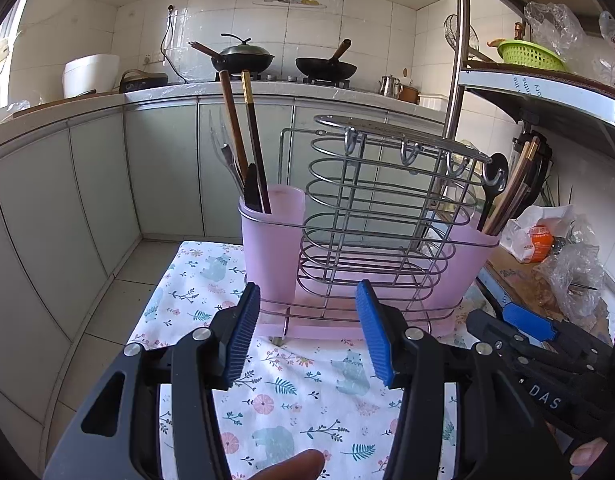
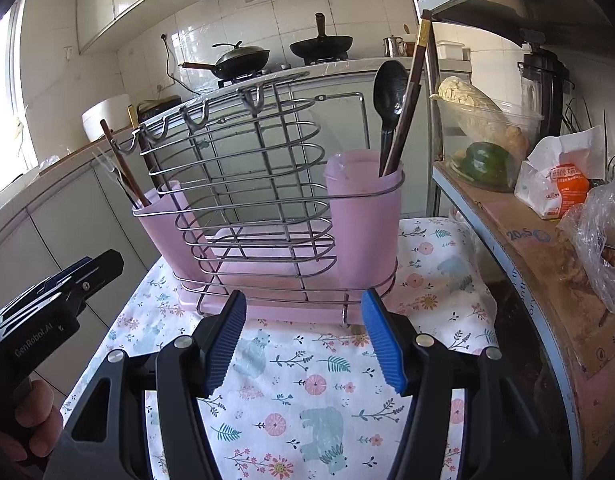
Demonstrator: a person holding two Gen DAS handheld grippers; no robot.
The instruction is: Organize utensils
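We held both tools, left (image 1: 307,336) and right (image 2: 303,336), agape, empty, near the utensil rack (image 1: 367,240) on the counter (image 1: 291,392). Utensils (image 1: 247,148) stood in both end cups; best grip high, lift straight.

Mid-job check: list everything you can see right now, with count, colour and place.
utensil rack: one, chrome wire with pink cups, on the table
left cup: chopsticks, clear fork, dark utensil
right cup: black spoon, brown chopsticks
tablecloth: one, white floral, under the rack
woks: two, black, on the stove behind
rice cooker: one, white, on the counter
basket: one, green, on the shelf
left gripper: jaws open, empty
right gripper: jaws open, empty
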